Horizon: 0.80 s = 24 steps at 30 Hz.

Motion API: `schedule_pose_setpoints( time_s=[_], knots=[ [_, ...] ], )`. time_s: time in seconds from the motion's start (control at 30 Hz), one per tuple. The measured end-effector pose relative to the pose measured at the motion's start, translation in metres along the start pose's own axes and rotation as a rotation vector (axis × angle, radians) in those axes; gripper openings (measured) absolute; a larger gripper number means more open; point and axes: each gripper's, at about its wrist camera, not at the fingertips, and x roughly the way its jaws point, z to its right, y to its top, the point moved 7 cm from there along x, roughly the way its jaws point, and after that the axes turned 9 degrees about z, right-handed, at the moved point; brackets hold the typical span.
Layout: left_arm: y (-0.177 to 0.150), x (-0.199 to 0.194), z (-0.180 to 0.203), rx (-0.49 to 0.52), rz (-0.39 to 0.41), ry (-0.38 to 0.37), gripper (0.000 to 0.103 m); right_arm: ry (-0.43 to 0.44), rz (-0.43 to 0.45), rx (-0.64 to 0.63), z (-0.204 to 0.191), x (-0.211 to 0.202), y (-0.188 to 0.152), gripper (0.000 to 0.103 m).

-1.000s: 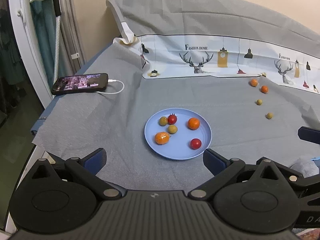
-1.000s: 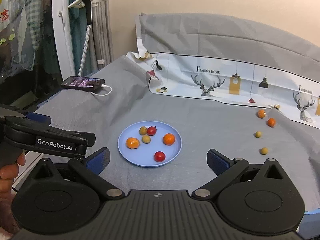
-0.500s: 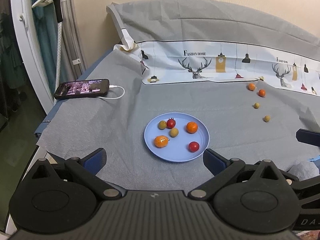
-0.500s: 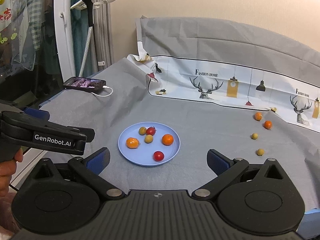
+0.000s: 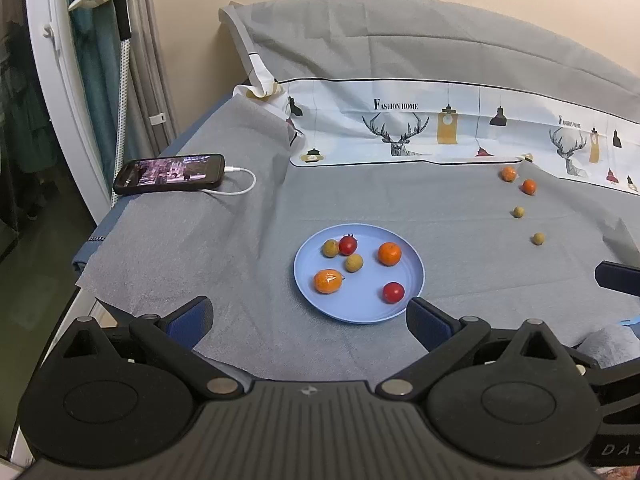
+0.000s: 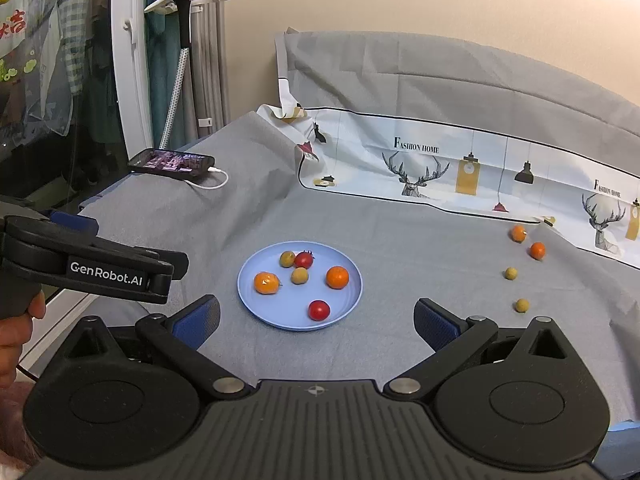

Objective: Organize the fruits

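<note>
Here, at the bottom of the left wrist view, the left gripper [image 5: 308,314] hovers level over the near edge of the grey cloth [image 5: 240,248], its two blue-padded fingers [image 5: 192,316] spread wide with nothing between them. In the right wrist view the right gripper [image 6: 316,322] is posed the same way, low and pointing forward, its fingers [image 6: 434,326] likewise held far apart and empty. At the left edge of that view the left gripper's black body sticks in from the side, and a hand [image 6: 18,332] wraps its grip at lower left.

Just beyond the fingertips, near the centre of both frames, sits the blue plate [image 5: 360,312]. It carries six fruits: a red tomato [image 5: 393,292] nearest, an orange one [image 5: 328,281] on its left side, a small yellow-green fruit [image 5: 354,263] in the middle, an orange fruit [image 5: 389,253] to the right, and at the far rim a second red tomato [image 5: 347,245] touching another yellow-green fruit [image 5: 330,248].

Farther off, toward the right of the frame, four loose fruits lie on the cloth in a rough line receding away: two small yellow-green ones [image 5: 538,238] [image 5: 519,211], then two orange ones [image 5: 529,186] [image 5: 509,173] close to the printed sheet [image 5: 400,128].

At the far left a phone [image 5: 170,173] with a lit screen rests on the cloth, a white cable [image 5: 240,184] plugged in.
</note>
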Motion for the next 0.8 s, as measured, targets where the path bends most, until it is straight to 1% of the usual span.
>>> schedule_pose_setpoints(
  time_s=[0.47, 0.8],
  knots=[
    [-0.003, 0.018, 0.002, 0.024, -0.043, 0.016, 0.103, 0.014, -0.053, 0.033, 0.006, 0.016, -0.01, 0.102],
    [-0.003, 0.045, 0.013, 0.067, -0.105, 0.024, 0.103, 0.016, -0.101, 0.087, 0.019, 0.032, -0.023, 0.102]
  ],
)
